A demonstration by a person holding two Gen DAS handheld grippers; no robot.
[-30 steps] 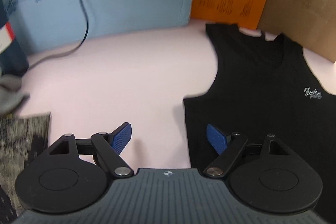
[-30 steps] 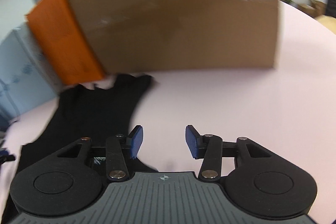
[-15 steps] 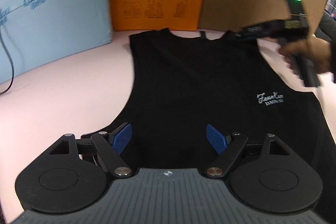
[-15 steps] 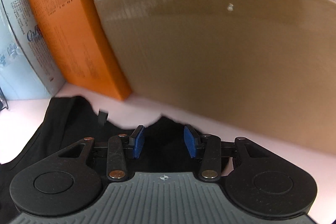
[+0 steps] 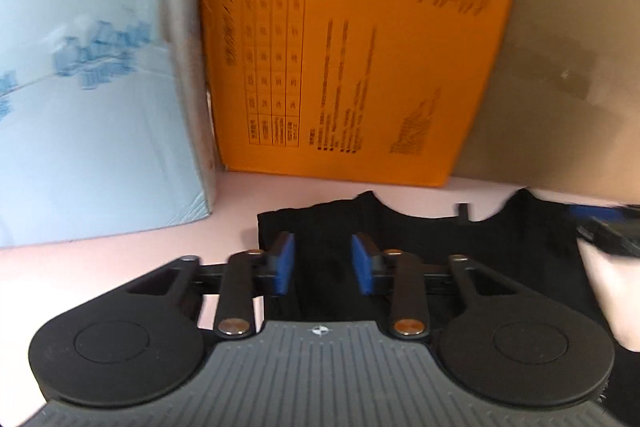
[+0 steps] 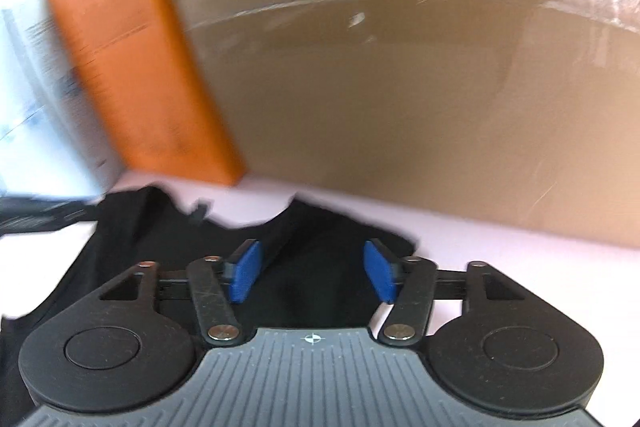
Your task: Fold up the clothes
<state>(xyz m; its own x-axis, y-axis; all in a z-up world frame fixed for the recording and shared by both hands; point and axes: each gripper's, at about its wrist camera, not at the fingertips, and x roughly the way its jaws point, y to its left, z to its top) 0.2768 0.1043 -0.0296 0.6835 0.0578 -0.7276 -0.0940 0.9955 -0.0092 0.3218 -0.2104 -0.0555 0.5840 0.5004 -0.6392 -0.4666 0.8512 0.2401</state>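
Observation:
A black tank top (image 5: pixel 424 239) lies flat on the pink table, its shoulder straps toward the boxes. My left gripper (image 5: pixel 323 267) is open, with its blue pads (image 5: pixel 285 263) on either side of the top's left strap. My right gripper (image 6: pixel 312 273) is open wider, its pads (image 6: pixel 380 275) on either side of the right strap (image 6: pixel 320 247). Neither gripper holds cloth. The right gripper shows blurred at the right edge of the left wrist view (image 5: pixel 604 227). The left gripper shows blurred at the left edge of the right wrist view (image 6: pixel 36 213).
A pale blue box (image 5: pixel 92 107), an orange box (image 5: pixel 352 47) and a brown cardboard box (image 6: pixel 400 87) stand close behind the top's straps. Bare pink table (image 6: pixel 520 255) lies to the right of the top.
Both grippers have moved forward to the top's shoulder straps, close to the boxes. The left gripper's jaws have narrowed. The right gripper's jaws have widened.

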